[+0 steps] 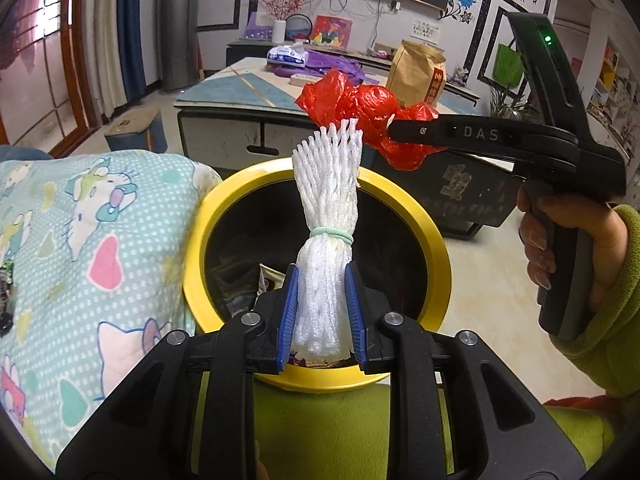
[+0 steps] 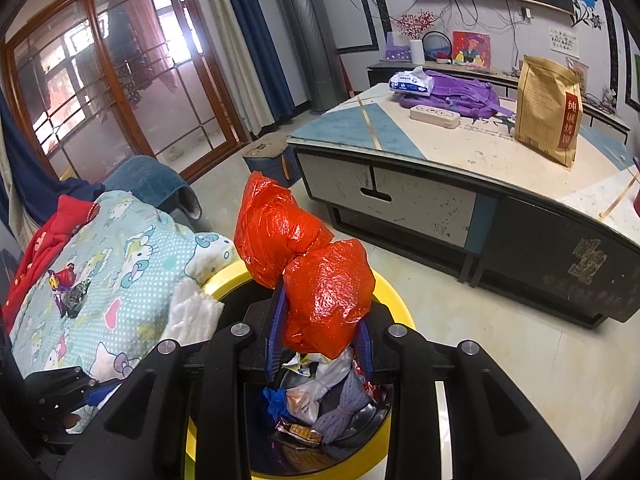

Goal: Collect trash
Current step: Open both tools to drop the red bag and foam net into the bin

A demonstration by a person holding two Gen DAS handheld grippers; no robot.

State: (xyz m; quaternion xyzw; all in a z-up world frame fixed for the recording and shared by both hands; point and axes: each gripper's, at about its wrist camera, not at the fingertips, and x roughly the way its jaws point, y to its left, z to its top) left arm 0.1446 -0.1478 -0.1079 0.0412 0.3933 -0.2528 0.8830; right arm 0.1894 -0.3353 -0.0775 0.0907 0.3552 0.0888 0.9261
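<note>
Both grippers grip trash over the yellow bin [image 1: 436,256]: left gripper [image 1: 321,312] pinches white foam net [image 1: 326,216]; right gripper [image 2: 320,336], apparently narrow, clamps red bag [image 2: 320,280].

1. You can read "DAS" in pale capitals on the side of your right gripper [image 1: 394,130], seen from the left wrist.
2. The brown paper bag [image 2: 547,110] on the table carries a red strip with white Chinese characters; the top one reads "纯", the rest are unclear.
3. The wall notice [image 2: 564,42] and the tissue pack [image 2: 412,82] bear print too small to read.
</note>
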